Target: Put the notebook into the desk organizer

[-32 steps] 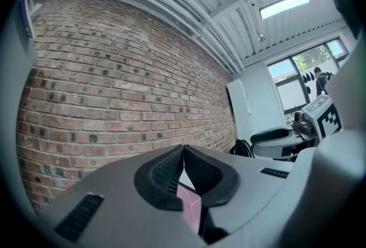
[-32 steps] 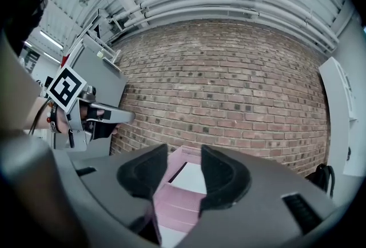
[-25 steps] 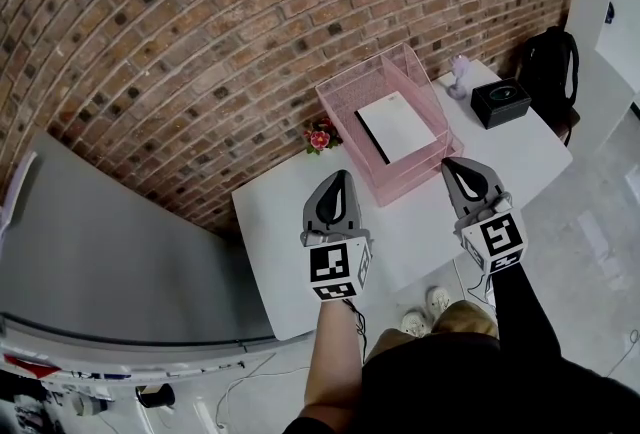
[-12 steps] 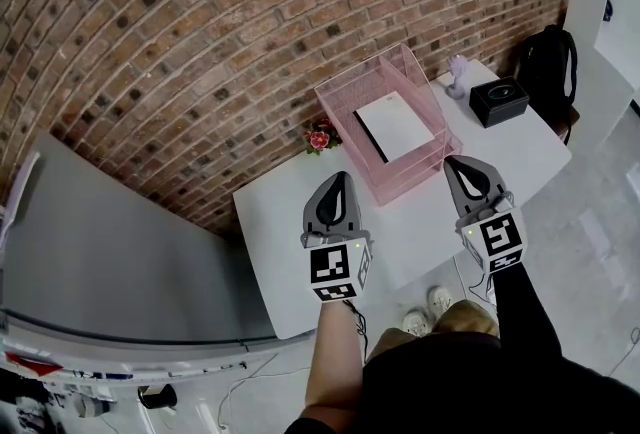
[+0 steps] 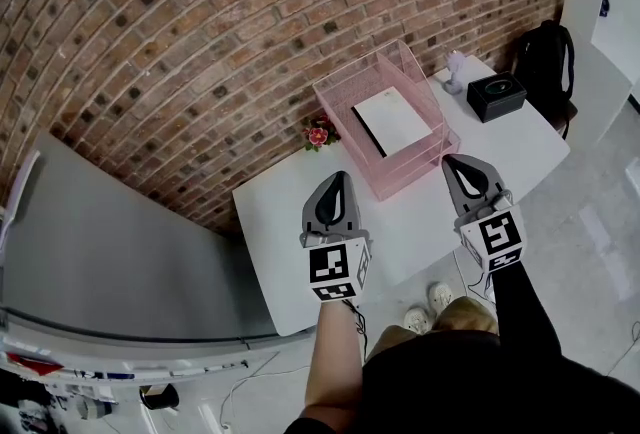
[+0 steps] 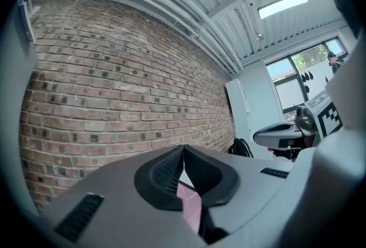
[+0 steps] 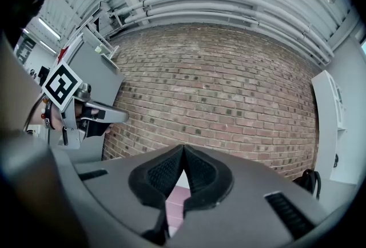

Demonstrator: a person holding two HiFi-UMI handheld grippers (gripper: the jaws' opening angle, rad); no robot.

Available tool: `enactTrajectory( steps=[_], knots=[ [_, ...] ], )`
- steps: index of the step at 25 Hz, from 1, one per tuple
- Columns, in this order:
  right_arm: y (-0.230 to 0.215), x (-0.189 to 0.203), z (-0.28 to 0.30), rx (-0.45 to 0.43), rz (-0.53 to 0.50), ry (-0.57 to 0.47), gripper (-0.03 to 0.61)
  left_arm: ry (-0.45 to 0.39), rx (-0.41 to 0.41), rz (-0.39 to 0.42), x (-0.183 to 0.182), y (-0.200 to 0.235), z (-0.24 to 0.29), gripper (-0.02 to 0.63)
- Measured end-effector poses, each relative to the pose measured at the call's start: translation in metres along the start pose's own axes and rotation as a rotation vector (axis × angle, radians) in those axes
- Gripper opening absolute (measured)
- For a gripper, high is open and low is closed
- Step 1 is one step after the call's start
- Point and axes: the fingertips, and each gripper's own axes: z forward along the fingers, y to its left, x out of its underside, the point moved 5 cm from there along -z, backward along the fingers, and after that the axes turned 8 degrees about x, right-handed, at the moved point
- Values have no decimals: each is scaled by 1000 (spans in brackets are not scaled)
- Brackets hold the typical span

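A white notebook (image 5: 392,121) with a dark spine lies flat inside the pink wire desk organizer (image 5: 345,93) at the back of the white table (image 5: 280,222). My left gripper (image 5: 338,178) is held above the table's front part, left of the organizer, shut and empty. On the other side, my right gripper (image 5: 460,163) hovers near the organizer's front right corner, also shut with nothing in it. In the left gripper view (image 6: 183,148) and the right gripper view (image 7: 183,148) the jaw tips meet, with pink wire showing below them.
A small red flower (image 5: 319,135) stands by the organizer's left corner. A black box (image 5: 497,95) and a small pale figure (image 5: 455,72) sit at the table's right end. A black backpack (image 5: 545,57) rests on a chair beyond. The brick wall (image 5: 200,42) backs the table.
The view has shifted a little, so the table and organizer sit slightly higher and further left. Both grippers hold about the same place, shut.
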Motion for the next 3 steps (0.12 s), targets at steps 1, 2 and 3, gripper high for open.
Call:
enactTrajectory(
  steps=[1, 2, 3],
  knots=[
    [1, 0, -1, -1, 1, 0, 20, 1, 0, 0, 0, 0, -1, 15],
    [1, 0, -2, -2, 2, 1, 20, 1, 1, 1, 0, -1, -1, 15],
    [2, 0, -3, -2, 2, 1, 20, 2, 1, 1, 0, -1, -2, 15]
  ],
)
